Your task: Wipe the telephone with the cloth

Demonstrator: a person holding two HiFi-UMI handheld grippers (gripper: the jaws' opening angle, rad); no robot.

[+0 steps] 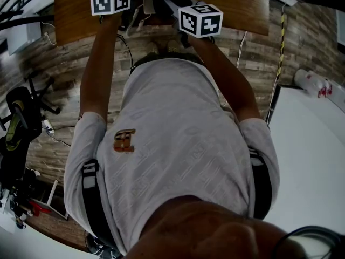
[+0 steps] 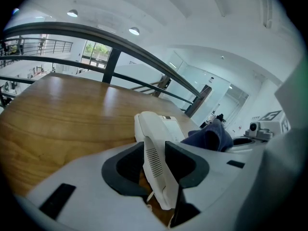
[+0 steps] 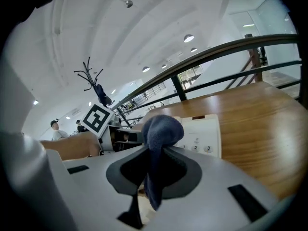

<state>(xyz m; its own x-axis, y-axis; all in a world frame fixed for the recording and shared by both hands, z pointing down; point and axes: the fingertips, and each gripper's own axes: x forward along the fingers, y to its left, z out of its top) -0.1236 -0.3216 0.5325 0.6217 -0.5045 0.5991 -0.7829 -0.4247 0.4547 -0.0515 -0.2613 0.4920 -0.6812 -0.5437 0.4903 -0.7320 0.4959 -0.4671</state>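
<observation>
A white telephone [image 2: 166, 125] sits on the wooden table [image 2: 62, 119]. Its handset [image 2: 161, 186] stands on edge between the dark pads of my left gripper [image 2: 154, 149], which is shut on it. Just right of the phone is the dark blue cloth [image 2: 211, 136]. In the right gripper view my right gripper [image 3: 154, 161] is shut on the cloth [image 3: 161, 129], whose bunched end rests over the telephone [image 3: 204, 134] near its number keys. From the head view only the two marker cubes [image 1: 110, 1] [image 1: 200, 19] show at the table's near edge; the jaws are hidden.
A dark railing [image 2: 120, 47] runs behind the table's far edge. The person's body [image 1: 178, 144] fills the head view. A black office chair [image 1: 19, 117] stands at the left on the wood floor, and a white table [image 1: 310, 161] at the right.
</observation>
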